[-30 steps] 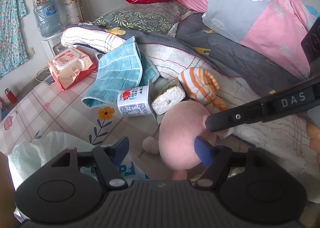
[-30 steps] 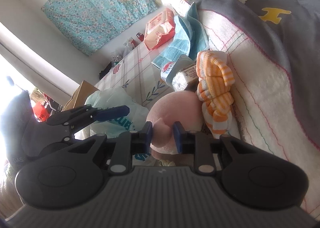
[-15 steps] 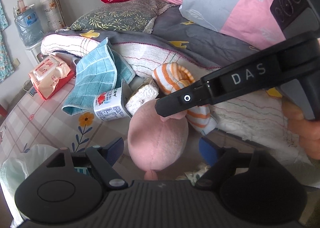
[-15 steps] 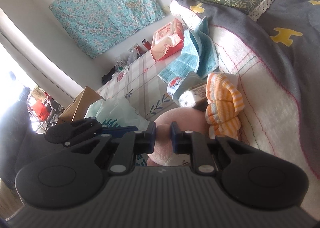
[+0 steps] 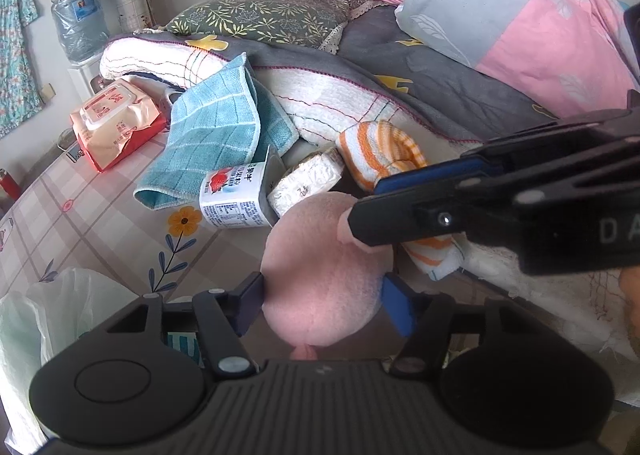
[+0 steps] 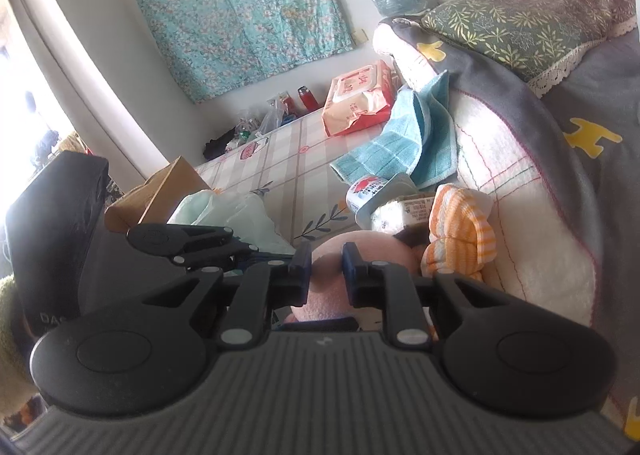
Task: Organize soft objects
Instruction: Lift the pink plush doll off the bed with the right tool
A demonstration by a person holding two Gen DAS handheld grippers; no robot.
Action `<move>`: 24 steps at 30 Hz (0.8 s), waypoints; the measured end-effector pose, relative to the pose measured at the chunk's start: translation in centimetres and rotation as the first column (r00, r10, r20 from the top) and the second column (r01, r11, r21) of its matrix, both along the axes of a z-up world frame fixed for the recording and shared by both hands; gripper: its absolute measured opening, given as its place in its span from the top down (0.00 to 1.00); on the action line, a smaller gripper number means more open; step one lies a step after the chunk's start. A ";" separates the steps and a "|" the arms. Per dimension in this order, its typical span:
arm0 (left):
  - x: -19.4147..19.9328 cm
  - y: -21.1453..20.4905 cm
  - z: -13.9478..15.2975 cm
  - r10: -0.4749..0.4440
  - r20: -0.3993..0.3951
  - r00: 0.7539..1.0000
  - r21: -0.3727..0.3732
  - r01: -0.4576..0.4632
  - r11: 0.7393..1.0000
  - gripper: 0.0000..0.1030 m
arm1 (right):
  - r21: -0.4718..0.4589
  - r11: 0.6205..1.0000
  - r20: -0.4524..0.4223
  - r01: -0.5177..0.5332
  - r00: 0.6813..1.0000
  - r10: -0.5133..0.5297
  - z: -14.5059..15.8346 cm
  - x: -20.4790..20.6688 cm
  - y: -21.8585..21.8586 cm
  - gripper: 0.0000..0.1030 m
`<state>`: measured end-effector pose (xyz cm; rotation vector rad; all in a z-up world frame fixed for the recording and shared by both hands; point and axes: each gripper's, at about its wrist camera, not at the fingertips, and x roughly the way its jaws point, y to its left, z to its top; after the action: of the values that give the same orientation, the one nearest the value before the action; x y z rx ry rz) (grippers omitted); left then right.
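A round pink plush toy [image 5: 324, 275] hangs above the table edge beside the bed. My right gripper [image 6: 326, 261] is shut on a pinch of its top; it reaches in from the right in the left wrist view [image 5: 360, 211]. My left gripper [image 5: 324, 297] has its blue pads touching both sides of the plush. An orange-striped sock [image 5: 380, 151] and a blue towel [image 5: 216, 135] lie against the blanket; both show in the right wrist view, the sock [image 6: 460, 231] and the towel [image 6: 404, 143].
A milk carton [image 5: 236, 199] and a wrapped white packet [image 5: 308, 183] lie by the towel. A wet-wipes pack [image 5: 112, 123] sits at the table's back. A white plastic bag [image 5: 48, 319] lies at front left. The bed with pillows [image 5: 264, 15] fills the right.
The left gripper has closed in from wide open until its pads meet the plush's sides. The right gripper stays shut on the plush and has swung to the right.
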<state>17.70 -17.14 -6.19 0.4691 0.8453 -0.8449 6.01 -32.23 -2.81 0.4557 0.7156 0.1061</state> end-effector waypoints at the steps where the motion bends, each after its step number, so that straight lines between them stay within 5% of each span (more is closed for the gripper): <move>1: 0.1 0.0 0.0 0.002 -0.001 1.000 -0.003 -0.002 1.000 0.37 | -0.009 1.000 0.005 -0.009 1.000 0.009 0.1 -0.1 0.2 0.79; 5: 0.0 0.1 0.0 0.001 0.002 1.000 -0.010 -0.001 1.000 0.37 | -0.021 0.999 0.025 -0.044 0.999 0.045 0.4 -0.1 0.8 0.70; 10: 0.0 0.2 0.0 0.000 0.000 1.000 -0.017 0.000 1.000 0.37 | -0.045 0.998 0.021 -0.033 0.999 0.034 0.0 0.3 1.0 0.69; 15: -0.1 0.3 0.3 0.004 0.008 1.000 -0.029 -0.004 1.000 0.39 | -0.063 0.998 0.017 -0.012 1.000 0.013 -0.7 1.0 1.0 0.86; 24: -1.8 2.3 5.1 0.019 0.073 0.997 -0.139 -0.008 0.990 0.39 | -0.075 0.997 0.100 0.020 0.995 -0.013 3.1 0.1 1.3 0.90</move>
<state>15.89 -14.83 -1.12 0.3700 0.7153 -0.8624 6.09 -30.89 0.24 0.3812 0.6162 0.0851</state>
